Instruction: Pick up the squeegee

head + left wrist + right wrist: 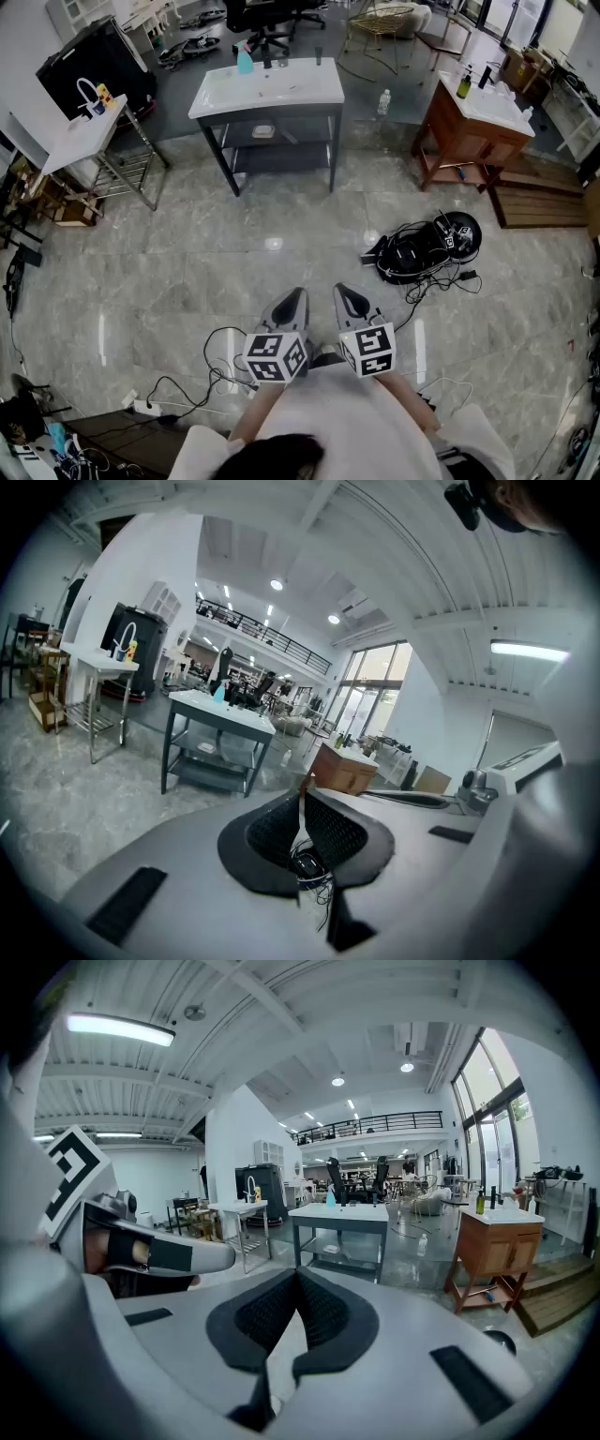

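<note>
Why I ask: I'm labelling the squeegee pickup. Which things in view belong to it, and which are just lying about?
Job in hand:
left gripper and right gripper, both shut and empty. No squeegee can be made out.

Lying about:
blue spray bottle on the white-topped table
water bottle
black cable bundle
white power strip
green bottle on the wooden vanity

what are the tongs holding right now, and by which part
Nothing is held: left tongs and right tongs are both shut and empty.
</note>
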The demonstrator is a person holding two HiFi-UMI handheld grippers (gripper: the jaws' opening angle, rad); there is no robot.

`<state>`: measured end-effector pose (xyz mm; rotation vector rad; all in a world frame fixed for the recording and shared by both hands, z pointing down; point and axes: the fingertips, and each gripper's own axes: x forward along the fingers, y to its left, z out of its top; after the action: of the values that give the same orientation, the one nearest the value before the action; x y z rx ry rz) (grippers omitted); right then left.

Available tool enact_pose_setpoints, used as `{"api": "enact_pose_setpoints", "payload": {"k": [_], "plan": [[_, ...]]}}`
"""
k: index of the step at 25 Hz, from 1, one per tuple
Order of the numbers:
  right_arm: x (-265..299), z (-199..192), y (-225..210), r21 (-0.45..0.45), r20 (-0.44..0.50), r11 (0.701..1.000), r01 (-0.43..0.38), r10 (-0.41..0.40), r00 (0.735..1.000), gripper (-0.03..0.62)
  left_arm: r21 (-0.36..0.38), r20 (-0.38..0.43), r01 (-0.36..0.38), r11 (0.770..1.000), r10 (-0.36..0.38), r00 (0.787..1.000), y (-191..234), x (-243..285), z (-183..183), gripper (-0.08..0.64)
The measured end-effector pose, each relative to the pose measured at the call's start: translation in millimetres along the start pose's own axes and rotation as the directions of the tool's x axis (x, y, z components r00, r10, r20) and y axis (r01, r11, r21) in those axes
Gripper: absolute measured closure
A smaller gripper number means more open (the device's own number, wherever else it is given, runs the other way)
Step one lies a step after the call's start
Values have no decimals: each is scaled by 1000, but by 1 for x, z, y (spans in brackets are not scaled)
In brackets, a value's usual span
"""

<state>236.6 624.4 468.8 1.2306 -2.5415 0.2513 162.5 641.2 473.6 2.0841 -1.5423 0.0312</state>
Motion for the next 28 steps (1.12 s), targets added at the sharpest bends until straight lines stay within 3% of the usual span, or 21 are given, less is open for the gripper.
{"api": "enact_pose_setpoints", "payload": {"k": [17, 28], "plan": [[-7, 0, -19, 40, 42, 999, -5, 3, 999, 565, 7, -16, -5, 1000, 6, 1000, -10, 15, -8, 520], [24, 10, -37, 37, 36, 999, 28, -29, 999, 565, -9, -32, 0, 1000, 0, 999, 12, 50, 7, 520]]}}
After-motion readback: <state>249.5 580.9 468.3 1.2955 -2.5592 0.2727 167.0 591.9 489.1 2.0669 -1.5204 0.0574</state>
